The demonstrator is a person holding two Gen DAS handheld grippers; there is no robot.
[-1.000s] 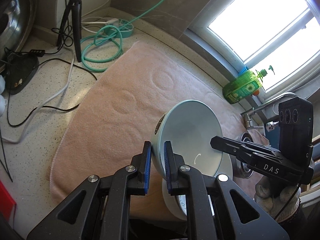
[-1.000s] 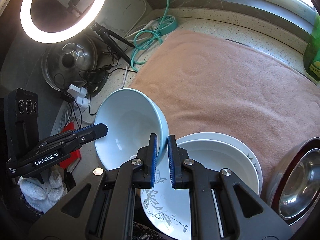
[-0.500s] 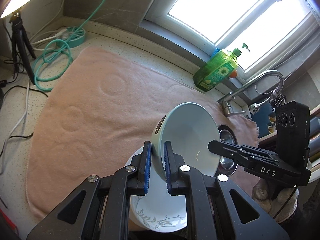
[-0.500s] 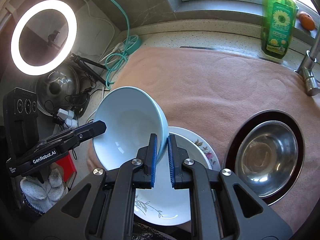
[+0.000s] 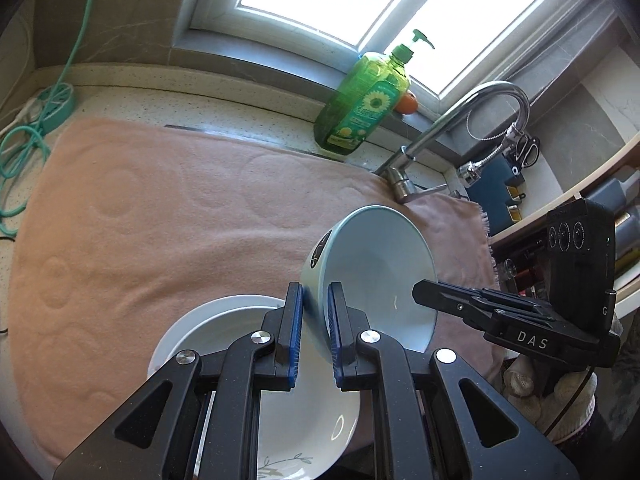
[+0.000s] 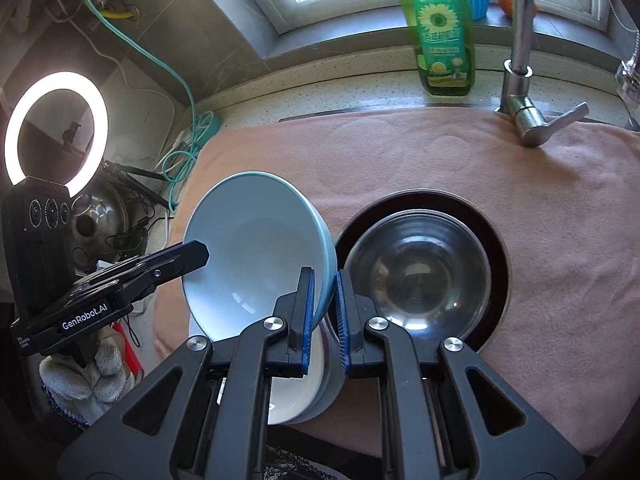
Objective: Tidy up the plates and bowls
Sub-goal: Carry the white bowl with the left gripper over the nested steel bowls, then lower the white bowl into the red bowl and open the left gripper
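Note:
A light blue bowl [image 5: 380,276] is held in the air, tilted, by both grippers at once. My left gripper [image 5: 313,336] is shut on its left rim. My right gripper [image 6: 324,316] is shut on its right rim; the bowl [image 6: 256,248] shows there too. Below it, a white bowl [image 5: 304,400] sits on a white floral plate [image 5: 208,320] on the pink towel [image 5: 160,208]. In the right wrist view the white bowl [image 6: 316,384] lies under the blue one. A steel bowl [image 6: 416,272] rests on a dark plate [image 6: 500,256] to the right.
A green soap bottle [image 5: 364,96] and a faucet [image 5: 460,120] stand at the back by the window. Teal cable coils [image 5: 24,140] lie at the left. A ring light [image 6: 56,128] and a steel pot [image 6: 96,216] stand left of the towel.
Both grippers have carried the blue bowl to the right, toward the faucet. The steel bowl has come closer in the right wrist view, and the white bowl and plate now lie lower left.

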